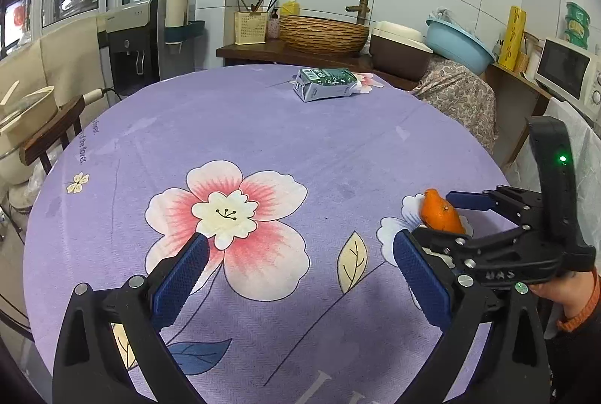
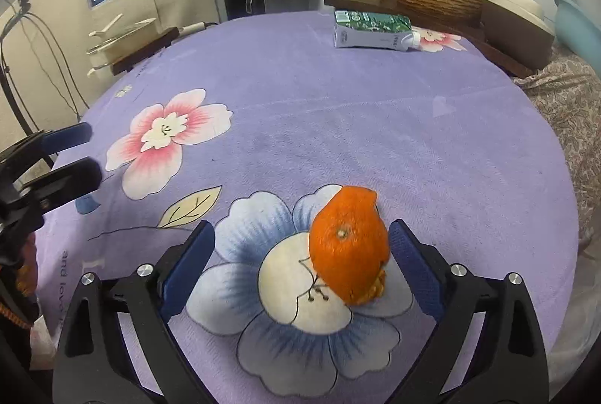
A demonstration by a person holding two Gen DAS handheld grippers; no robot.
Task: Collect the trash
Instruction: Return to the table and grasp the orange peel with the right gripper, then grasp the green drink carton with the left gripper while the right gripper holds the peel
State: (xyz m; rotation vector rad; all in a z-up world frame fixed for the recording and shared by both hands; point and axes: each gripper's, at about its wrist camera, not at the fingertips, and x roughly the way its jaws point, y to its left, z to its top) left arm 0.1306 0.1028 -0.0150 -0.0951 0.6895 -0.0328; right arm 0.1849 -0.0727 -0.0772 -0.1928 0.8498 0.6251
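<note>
I am bracketing the orange citrus peel (image 2: 347, 242) with my open right hand-held gripper (image 2: 302, 263); the green-and-white drink carton (image 2: 372, 30) ahead is waiting uncollected.

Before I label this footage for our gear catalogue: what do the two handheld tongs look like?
Both tongs, left and right, have black plastic frames, blue textured finger pads and silver screw heads. The right one's body bears a lit green light. The hand holding it wears an orange cuff and dark sleeve.

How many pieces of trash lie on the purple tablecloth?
2: the orange peel between the open right gripper fingers, near edge; the carton lying at the far edge. None seems hidden.
</note>
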